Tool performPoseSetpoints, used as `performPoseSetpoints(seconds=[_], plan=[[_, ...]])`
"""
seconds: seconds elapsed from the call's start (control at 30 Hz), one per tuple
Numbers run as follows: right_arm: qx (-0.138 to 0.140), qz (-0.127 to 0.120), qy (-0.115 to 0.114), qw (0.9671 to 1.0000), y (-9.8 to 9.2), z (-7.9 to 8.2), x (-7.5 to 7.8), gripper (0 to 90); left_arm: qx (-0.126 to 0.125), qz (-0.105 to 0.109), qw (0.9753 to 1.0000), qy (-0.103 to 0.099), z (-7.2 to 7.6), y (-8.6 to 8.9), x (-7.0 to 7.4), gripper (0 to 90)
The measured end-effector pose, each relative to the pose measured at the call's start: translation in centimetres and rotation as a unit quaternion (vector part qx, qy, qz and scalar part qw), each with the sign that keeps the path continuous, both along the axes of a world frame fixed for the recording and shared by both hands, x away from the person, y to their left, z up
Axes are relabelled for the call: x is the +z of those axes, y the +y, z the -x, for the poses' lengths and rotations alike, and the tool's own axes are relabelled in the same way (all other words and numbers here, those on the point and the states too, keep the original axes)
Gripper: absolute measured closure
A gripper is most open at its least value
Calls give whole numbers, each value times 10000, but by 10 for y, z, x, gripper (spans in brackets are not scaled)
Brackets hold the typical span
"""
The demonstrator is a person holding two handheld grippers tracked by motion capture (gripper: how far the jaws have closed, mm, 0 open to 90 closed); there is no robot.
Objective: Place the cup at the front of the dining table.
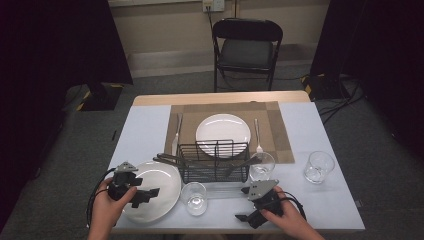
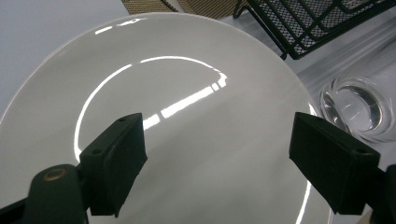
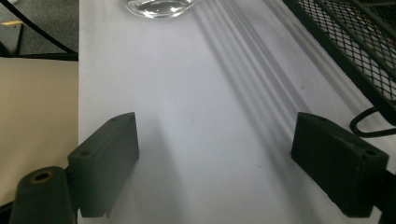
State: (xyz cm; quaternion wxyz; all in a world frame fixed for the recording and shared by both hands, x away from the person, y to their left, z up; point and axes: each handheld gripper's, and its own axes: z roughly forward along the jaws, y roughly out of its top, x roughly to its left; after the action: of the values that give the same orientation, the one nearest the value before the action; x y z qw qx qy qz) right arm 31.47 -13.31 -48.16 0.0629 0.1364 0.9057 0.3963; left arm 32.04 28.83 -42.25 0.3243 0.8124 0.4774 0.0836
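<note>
White-clothed table (image 1: 140, 135) bears 2 glossy white plates (image 1: 155, 187).

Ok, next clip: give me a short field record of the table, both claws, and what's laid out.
surface: table with a woven placemat
left claw: open, over the near white plate
right claw: open, over bare tabletop
rack: black wire basket
far plate: on placemat
glasses: three, clear; one between the claws
cutlery: knife left of far plate, fork right
</note>
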Motion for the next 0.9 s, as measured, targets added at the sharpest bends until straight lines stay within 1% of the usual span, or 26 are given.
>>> performPoseSetpoints(seconds=[0.33, 0.5, 0.53, 0.6, 0.63, 0.7, 0.77, 0.83, 0.9], plan=[[1, 3, 5, 10000, 0, 0, 0, 139, -123, -69, 9999, 16, 0, -8, 2, 183], [0, 4, 7, 10000, 0, 0, 0, 139, -113, 21, 9999, -29, 0, -11, 6, 183], [0, 3, 8, 10000, 0, 0, 0, 139, -150, -15, 9999, -26, -1, -11, 6, 183], [-2, 3, 10, 10000, 0, 0, 0, 139, -157, 10, 9999, -25, -1, -12, 7, 183], [0, 2, 10, 10000, 0, 0, 0, 139, -189, -37, 9998, -41, -1, -13, 8, 183], [1, 1, 7, 10000, 0, 0, 0, 139, -189, 14, 9998, -40, 0, -14, 8, 183], [-1, 1, 9, 10000, 0, 0, 0, 139, -252, 52, 9997, -13, 1, -15, 9, 183], [0, 2, 9, 10000, 0, 0, 0, 139, -278, 35, 9996, -17, 3, -17, 9, 183], [0, 1, 10, 10000, 0, 0, 0, 139, -291, 61, 9996, -18, 4, -18, 9, 183]])
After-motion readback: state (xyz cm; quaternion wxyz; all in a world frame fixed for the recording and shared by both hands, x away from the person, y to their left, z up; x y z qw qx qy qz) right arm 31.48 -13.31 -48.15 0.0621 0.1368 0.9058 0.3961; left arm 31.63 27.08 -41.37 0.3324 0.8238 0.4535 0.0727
